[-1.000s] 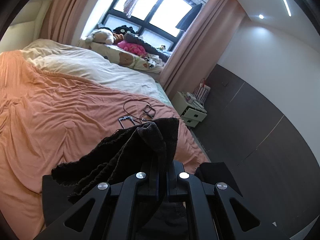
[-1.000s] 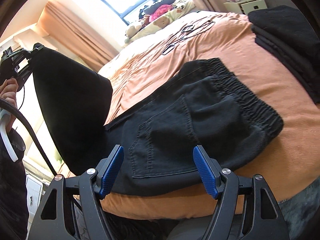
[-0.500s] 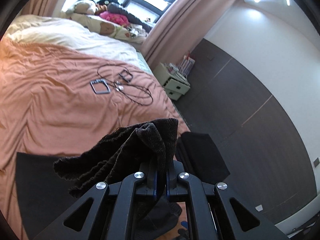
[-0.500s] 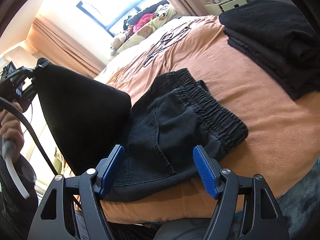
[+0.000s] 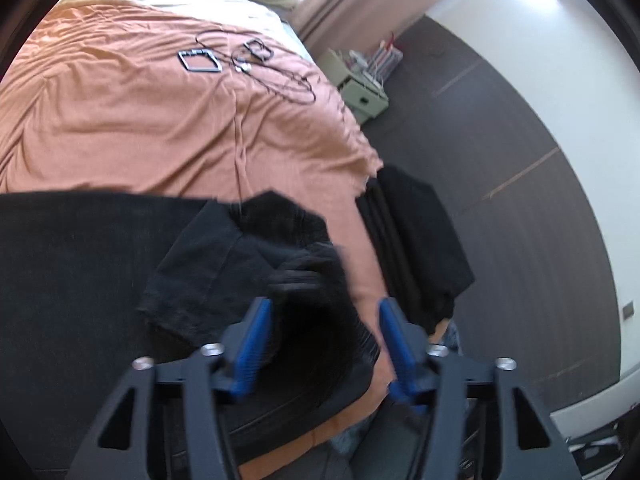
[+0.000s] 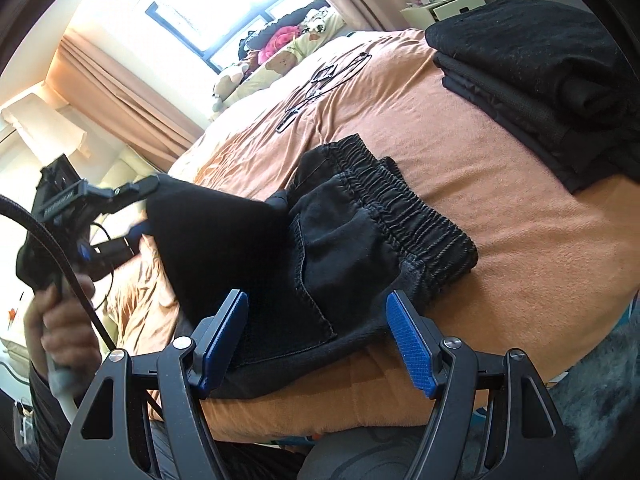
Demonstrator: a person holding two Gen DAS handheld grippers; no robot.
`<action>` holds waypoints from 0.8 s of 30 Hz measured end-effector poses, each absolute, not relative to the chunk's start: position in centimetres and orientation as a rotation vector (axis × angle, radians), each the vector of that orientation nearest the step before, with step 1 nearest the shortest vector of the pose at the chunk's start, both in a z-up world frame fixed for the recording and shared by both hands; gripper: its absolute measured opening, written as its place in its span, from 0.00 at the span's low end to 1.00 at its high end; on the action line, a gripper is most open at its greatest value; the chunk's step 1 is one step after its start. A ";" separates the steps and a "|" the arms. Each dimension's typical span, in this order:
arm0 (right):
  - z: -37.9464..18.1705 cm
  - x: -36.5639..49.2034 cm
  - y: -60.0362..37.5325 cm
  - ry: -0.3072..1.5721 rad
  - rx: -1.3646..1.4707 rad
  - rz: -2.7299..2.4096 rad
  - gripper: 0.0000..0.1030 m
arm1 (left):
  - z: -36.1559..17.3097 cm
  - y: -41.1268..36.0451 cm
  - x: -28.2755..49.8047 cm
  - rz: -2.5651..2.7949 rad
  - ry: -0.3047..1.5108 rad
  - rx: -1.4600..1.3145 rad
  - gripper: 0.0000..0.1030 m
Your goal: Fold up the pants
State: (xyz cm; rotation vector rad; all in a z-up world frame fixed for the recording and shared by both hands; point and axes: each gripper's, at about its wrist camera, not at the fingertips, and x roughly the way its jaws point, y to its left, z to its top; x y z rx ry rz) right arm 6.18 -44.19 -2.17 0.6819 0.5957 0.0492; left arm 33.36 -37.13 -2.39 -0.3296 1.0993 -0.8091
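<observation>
Black pants (image 6: 360,232) lie on the orange bed cover (image 6: 480,184), elastic waistband toward the right, with a leg end folded over onto the seat part. My left gripper (image 5: 326,344) hovers low over them (image 5: 224,272). Its jaws are opening, and the blurred leg fabric sits loose between the blue pads (image 5: 256,344), no longer pinched. From the right wrist view, the left gripper (image 6: 140,212) shows at the left in a person's hand. My right gripper (image 6: 316,340) stands open just above the near edge of the pants, touching nothing.
A folded stack of black clothes (image 5: 412,240) (image 6: 540,72) lies at the bed's right edge. A small framed device (image 5: 200,62) and cables (image 5: 280,80) lie farther up the bed. A nightstand (image 5: 360,92) stands on the dark floor beyond.
My left gripper came down toward the bed carrying the leg end, then its jaws parted and let the fabric go onto the pants. The right gripper stayed open and barely shifted.
</observation>
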 end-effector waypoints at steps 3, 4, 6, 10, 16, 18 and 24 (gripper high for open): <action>-2.1 6.2 -44.4 0.599 0.679 0.044 0.69 | -3.6 -36.0 32.5 -0.823 1.129 -0.324 0.64; -2.1 6.3 -44.4 0.601 0.675 0.044 0.69 | -3.8 -35.2 32.2 -0.821 1.130 -0.325 0.64; -2.1 6.5 -44.2 0.609 0.662 0.044 0.69 | -4.3 -33.6 32.1 -0.797 1.125 -0.316 0.64; -1.9 7.2 -44.0 0.626 0.632 0.037 0.69 | -5.2 -29.8 32.6 -0.723 1.105 -0.319 0.64; -1.1 8.8 -42.9 0.661 0.545 0.043 0.69 | -6.5 -23.3 33.5 -0.603 1.085 -0.337 0.64; -0.6 9.4 -42.2 0.667 0.503 0.057 0.69 | -7.0 -21.2 33.6 -0.566 1.079 -0.341 0.64; 0.3 11.8 -39.9 0.710 0.386 0.084 0.68 | -9.0 -15.9 34.1 -0.469 1.078 -0.372 0.64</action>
